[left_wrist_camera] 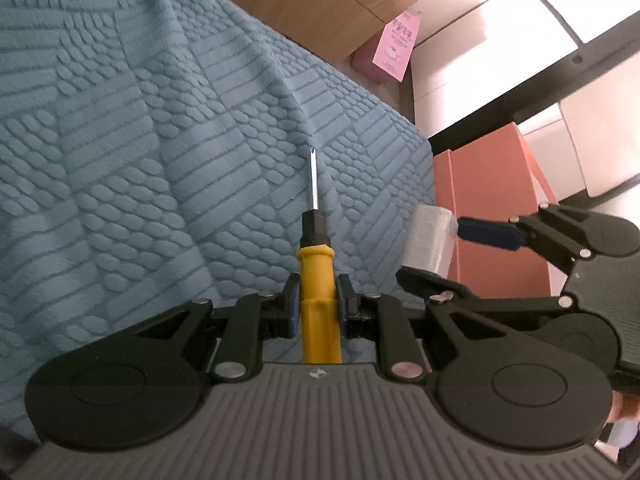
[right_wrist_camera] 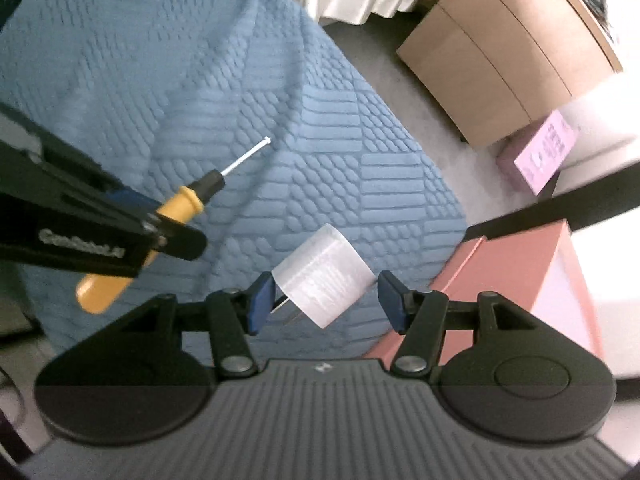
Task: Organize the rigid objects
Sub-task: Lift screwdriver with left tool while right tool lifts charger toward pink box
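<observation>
- Your left gripper [left_wrist_camera: 316, 300] is clamped hard on the yellow handle of the screwdriver [left_wrist_camera: 316, 276]. The pads pinch it near the collar, so the metal shaft points straight ahead and away from you, above the blue quilted cover [left_wrist_camera: 120, 140].
- Your right gripper [right_wrist_camera: 326, 300] sits about half open with the white plug adapter [right_wrist_camera: 326, 276] between its blue pads. The block hangs there clear of the cover, prongs turned toward the left pad, so it looks held, though a small gap shows by the right pad and the grip may be light.
- Both things are lifted off the cover and held side by side, near each other but apart.
- The pink box [right_wrist_camera: 520, 280] stands just right of the cover's edge, close under your right gripper; I judge it the likely place for both, which would explain carrying them that way together.
</observation>
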